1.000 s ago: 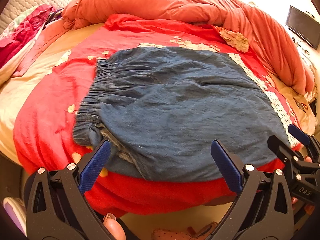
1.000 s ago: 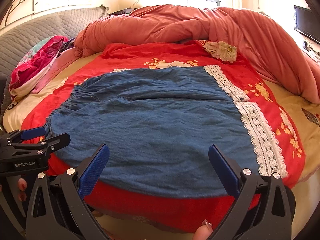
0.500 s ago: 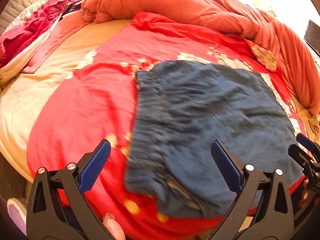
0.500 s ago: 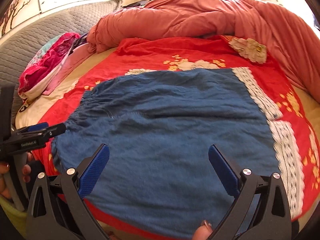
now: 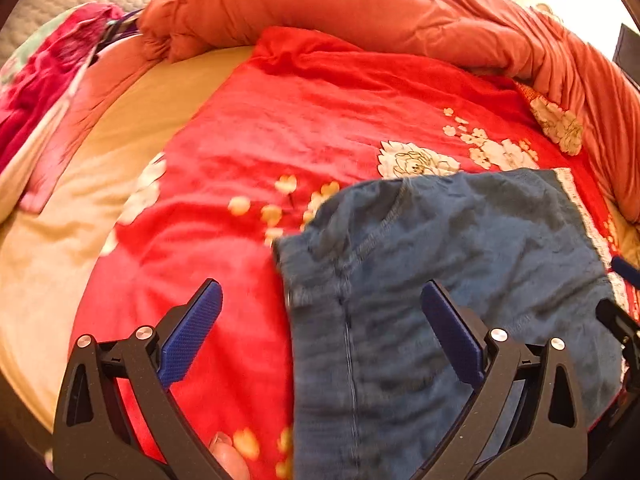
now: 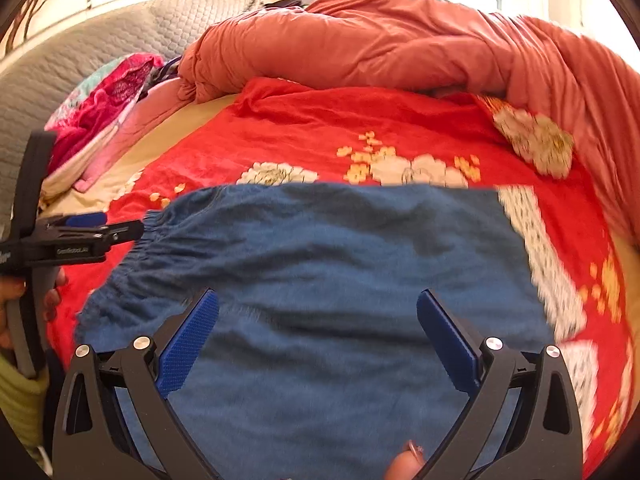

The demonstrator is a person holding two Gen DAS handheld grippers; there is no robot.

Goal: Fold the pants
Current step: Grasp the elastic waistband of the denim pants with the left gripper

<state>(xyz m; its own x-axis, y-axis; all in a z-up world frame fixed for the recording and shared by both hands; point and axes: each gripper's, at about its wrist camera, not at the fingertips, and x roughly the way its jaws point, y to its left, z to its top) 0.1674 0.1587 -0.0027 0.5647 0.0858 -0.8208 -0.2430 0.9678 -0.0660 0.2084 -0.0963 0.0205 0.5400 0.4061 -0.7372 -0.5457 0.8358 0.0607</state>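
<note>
Blue denim pants (image 6: 320,280) lie flat on the red floral blanket (image 5: 320,120), near the bed's edge. Both the left gripper (image 5: 320,332) and the right gripper (image 6: 318,330) hover with jaws open, holding nothing. A shallow pinch may catch the blanket too.

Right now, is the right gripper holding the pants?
No, in the right wrist view the right gripper has its fingers spread wide above the pants, gripping nothing.
</note>
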